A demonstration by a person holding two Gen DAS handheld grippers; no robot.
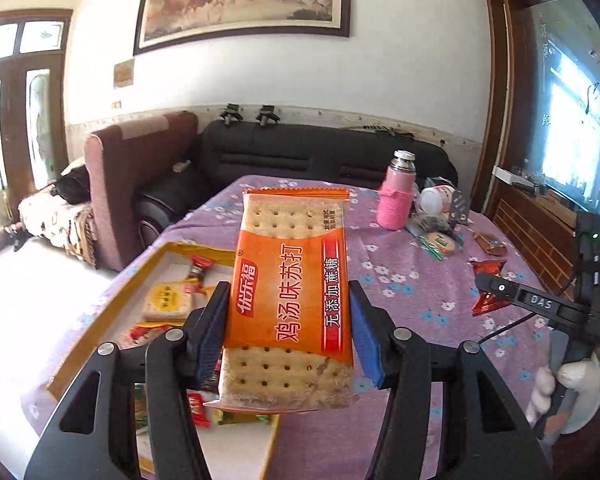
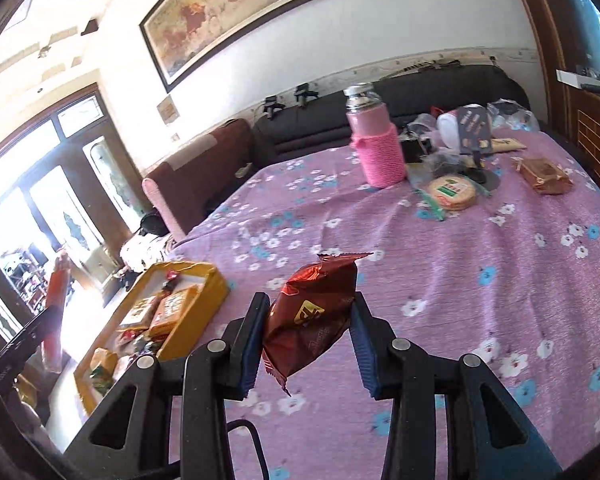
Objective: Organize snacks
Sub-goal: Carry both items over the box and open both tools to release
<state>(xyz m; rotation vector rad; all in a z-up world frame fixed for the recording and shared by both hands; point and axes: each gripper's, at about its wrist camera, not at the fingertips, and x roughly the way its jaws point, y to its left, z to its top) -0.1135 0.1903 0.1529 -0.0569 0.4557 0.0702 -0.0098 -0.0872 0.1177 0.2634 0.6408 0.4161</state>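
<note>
The left gripper (image 1: 288,332) pinches an orange cracker packet (image 1: 290,300) by its sides, held up over the yellow box tray (image 1: 148,276) on the near left, likely to drop it in. The right gripper (image 2: 310,344) squeezes a shiny red snack bag (image 2: 312,316) above the purple flowered cloth (image 2: 480,320), probably headed for the tray too.

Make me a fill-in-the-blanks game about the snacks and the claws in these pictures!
1. The left claw is squeezing an ____ pack of crackers.
2. The right claw holds a shiny ____ snack packet.
3. The snacks already sorted lie in a box with ____ walls.
4. The bottle standing on the purple flowered cloth wears a knitted ____ sleeve.

Missing words: orange; red; yellow; pink
</note>
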